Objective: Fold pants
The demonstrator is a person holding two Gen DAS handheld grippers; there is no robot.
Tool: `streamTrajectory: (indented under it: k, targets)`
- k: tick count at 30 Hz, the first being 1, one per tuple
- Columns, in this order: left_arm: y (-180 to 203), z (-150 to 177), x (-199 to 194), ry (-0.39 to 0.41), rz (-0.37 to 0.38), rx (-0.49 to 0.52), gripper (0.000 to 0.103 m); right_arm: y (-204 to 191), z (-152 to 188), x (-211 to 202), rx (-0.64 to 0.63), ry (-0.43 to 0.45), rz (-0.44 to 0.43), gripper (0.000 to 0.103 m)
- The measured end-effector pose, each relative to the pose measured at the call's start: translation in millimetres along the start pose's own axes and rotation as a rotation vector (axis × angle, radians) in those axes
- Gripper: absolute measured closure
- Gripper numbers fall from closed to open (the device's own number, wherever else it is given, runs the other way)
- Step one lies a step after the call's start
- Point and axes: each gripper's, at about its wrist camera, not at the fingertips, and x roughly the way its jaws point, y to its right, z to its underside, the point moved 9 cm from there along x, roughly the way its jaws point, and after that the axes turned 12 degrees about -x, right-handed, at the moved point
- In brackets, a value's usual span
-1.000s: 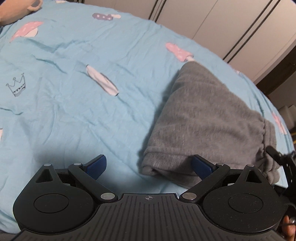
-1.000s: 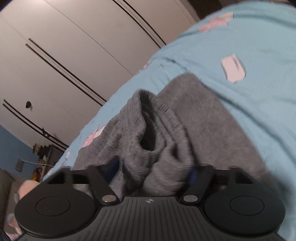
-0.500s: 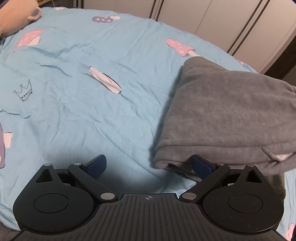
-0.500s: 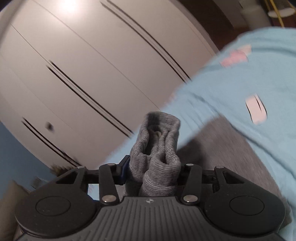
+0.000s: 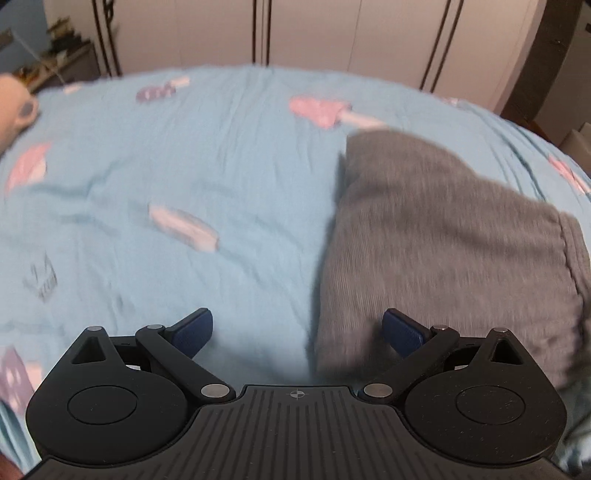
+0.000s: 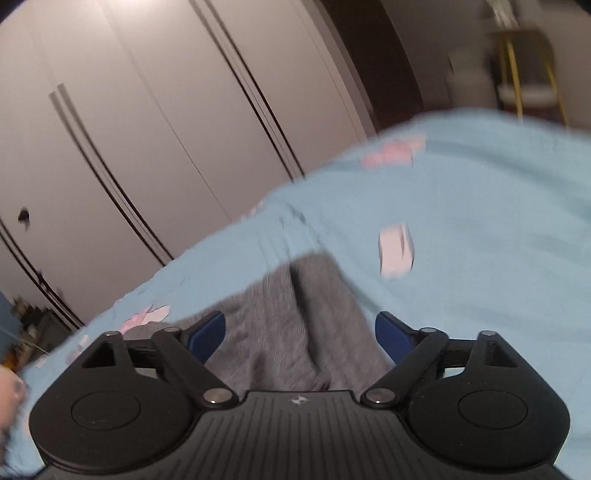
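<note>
Left hand-held gripper [image 5: 297, 330] was spread wide, nothing betw. its blue pads [image 5: 194, 329]. It hung over the bed [image 5: 221, 177], w/ the near edge of the folded pants [image 5: 443, 251] running up betw. the two fingers; right pad sat over grey cloth, left pad over bare sheet. Whether either pad touched the fabric couldn't be told, as the frame was blurred.

Right hand-held gripper [image 6: 300, 334] was also released, jaws far apart, empty. Grey pants [image 6: 295, 325] lay below and betw. its fingers, a fold line running lengthwise down the middle of the cloth. No grip on the cloth; contact unclear.

Pants lay on the bed as a folded grey bundle, on the right side of the left wrist view, ribbed band [image 5: 576, 266] at the bundle's right end.

Left wrist view only: most of the light-blue sheet w/ pink and purple mushroom prints [image 5: 319, 110], a small crown doodle [image 5: 42, 280], wardrobe doors [image 5: 332, 33] straight behind the bed, a cluttered shelf [image 5: 62, 44] at far left, and the full outline of the bundle.

Right wrist view only: tilted look at the wardrobe [image 6: 147, 129] w/ dark vertical seams, a dark doorway [image 6: 376, 62] beside it, a chair w/ yellow frame [image 6: 524, 74] beyond the bed [image 6: 480, 203], and just a narrow strip of the pants close under the gripper. A pale pink-white print [image 6: 397, 251] showed on the sheet right of the cloth.
</note>
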Motion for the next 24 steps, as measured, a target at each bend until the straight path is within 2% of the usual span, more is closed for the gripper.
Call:
streamTrajectory:
  k: [2,5,8,10,11,12,14,15,16,18,20,22,23,24]
  targets:
    - [5,-15,0,0.037,-0.011,0.0,0.002,3,3,4,-0.017,-0.01,0.007,0.012]
    - [21,-37,6,0.04,0.013,0.044,0.002,-1,12,11,-0.003,-0.062,-0.025,0.015]
    - [34,-45,12,0.03,-0.01,0.075,0.002,-5,16,17,-0.037,-0.068,-0.019,0.018]
    - [48,-37,12,0.022,0.036,0.106,0.002,-6,18,18,-0.049,-0.086,-0.018,0.032]
    - [55,-30,12,0.011,0.069,0.128,0.002,-5,18,20,-0.04,-0.095,-0.031,0.046]
    - [64,-21,12,0.0,0.108,0.153,0.002,-5,18,21,-0.023,-0.102,-0.049,0.053]
    - [77,-3,17,-0.035,0.161,0.203,0.002,-6,12,21,0.009,-0.096,-0.085,0.053]
    - [81,6,21,-0.06,0.165,0.223,0.002,-8,7,20,0.02,-0.084,-0.107,0.053]
    - [83,14,25,-0.079,0.166,0.233,0.002,-11,2,21,0.019,-0.073,-0.13,0.048]
    - [80,21,29,-0.087,0.172,0.222,0.002,-16,-2,31,-0.014,-0.102,-0.146,0.021]
    - [73,20,27,-0.097,0.205,0.182,0.002,-21,4,41,-0.047,-0.155,-0.151,0.022]
    - [65,19,25,-0.118,0.216,0.143,0.002,-24,11,43,-0.025,-0.177,-0.184,0.058]
    - [60,18,22,-0.124,0.219,0.128,0.002,-23,13,41,-0.024,-0.178,-0.172,0.077]
    - [55,19,21,-0.126,0.227,0.111,0.002,-23,14,37,-0.03,-0.172,-0.166,0.081]
